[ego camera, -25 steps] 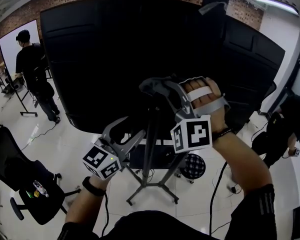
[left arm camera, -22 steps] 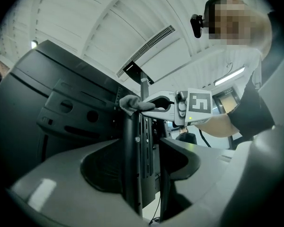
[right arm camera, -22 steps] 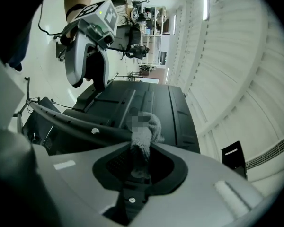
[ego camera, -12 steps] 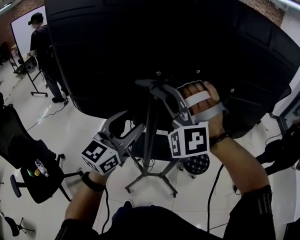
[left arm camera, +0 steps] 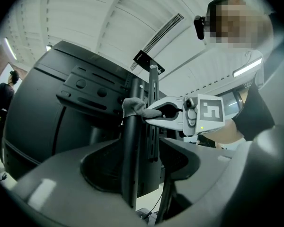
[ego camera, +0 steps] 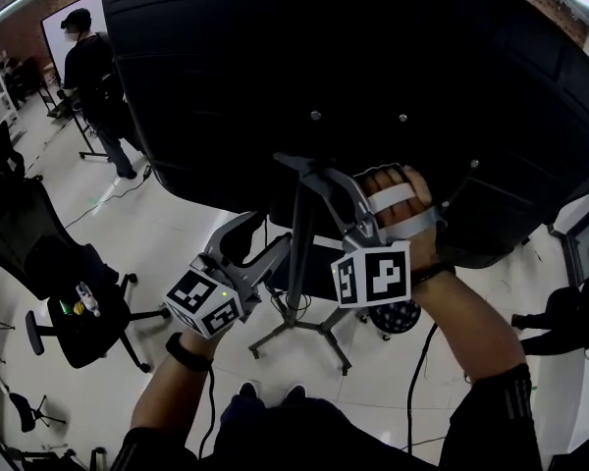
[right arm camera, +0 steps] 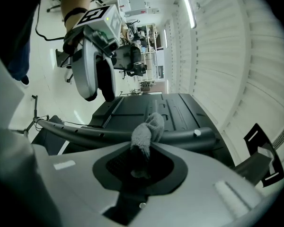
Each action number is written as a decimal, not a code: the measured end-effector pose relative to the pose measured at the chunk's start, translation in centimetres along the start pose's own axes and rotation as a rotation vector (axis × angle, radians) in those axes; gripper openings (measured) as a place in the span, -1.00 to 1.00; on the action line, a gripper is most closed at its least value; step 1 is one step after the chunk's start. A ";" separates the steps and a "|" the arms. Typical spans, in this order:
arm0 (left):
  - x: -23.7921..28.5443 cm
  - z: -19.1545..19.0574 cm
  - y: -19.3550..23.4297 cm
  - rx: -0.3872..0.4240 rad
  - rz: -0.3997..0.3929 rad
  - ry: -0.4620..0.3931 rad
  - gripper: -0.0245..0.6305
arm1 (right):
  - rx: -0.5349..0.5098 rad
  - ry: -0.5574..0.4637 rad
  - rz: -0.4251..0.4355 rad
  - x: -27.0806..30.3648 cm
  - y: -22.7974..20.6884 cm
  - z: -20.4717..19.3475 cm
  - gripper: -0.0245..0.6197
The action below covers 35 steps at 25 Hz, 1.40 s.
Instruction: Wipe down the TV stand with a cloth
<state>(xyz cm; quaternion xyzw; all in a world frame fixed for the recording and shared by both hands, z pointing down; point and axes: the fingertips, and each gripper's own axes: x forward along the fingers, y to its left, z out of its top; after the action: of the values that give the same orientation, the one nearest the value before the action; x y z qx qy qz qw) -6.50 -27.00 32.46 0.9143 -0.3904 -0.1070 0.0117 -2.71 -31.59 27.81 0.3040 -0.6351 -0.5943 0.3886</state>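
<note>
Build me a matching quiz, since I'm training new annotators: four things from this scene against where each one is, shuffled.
Things:
1. grey cloth
2. stand pole
3. office chair
4. TV

Places:
A. on the floor at the head view's left
B. pinched in the right gripper, against the stand pole
C. mounted at the top of the stand, black back showing
D. between the jaws of the left gripper

Pairs: 1-B, 2-D, 3-A, 4-C.
</note>
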 end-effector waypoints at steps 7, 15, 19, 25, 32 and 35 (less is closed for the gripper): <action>-0.8 -2.5 0.1 -0.026 -0.013 0.043 -0.14 | 0.020 0.022 0.057 0.7 3.8 0.3 -0.73; -2.5 -7.2 1.5 -0.085 -0.047 0.106 -0.14 | 0.051 0.084 0.129 1.5 9.5 0.6 -0.73; -3.4 -9.5 1.8 -0.091 -0.064 0.145 -0.13 | 0.071 0.107 0.172 2.2 13.1 0.8 -0.73; -4.5 -14.7 2.8 -0.130 -0.088 0.221 -0.10 | 0.086 0.133 0.214 2.9 18.9 1.0 -0.73; -4.7 -20.6 3.1 -0.188 -0.114 0.276 -0.06 | 0.079 0.157 0.243 3.8 24.8 0.9 -0.73; -4.7 -23.0 3.4 -0.208 -0.120 0.297 -0.05 | 0.073 0.158 0.261 4.0 27.1 0.8 -0.73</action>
<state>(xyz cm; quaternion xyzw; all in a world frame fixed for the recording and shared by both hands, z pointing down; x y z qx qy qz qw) -7.34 -27.41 56.11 0.9355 -0.3160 -0.0110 0.1575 -3.45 -31.63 55.18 0.2787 -0.6578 -0.4894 0.5001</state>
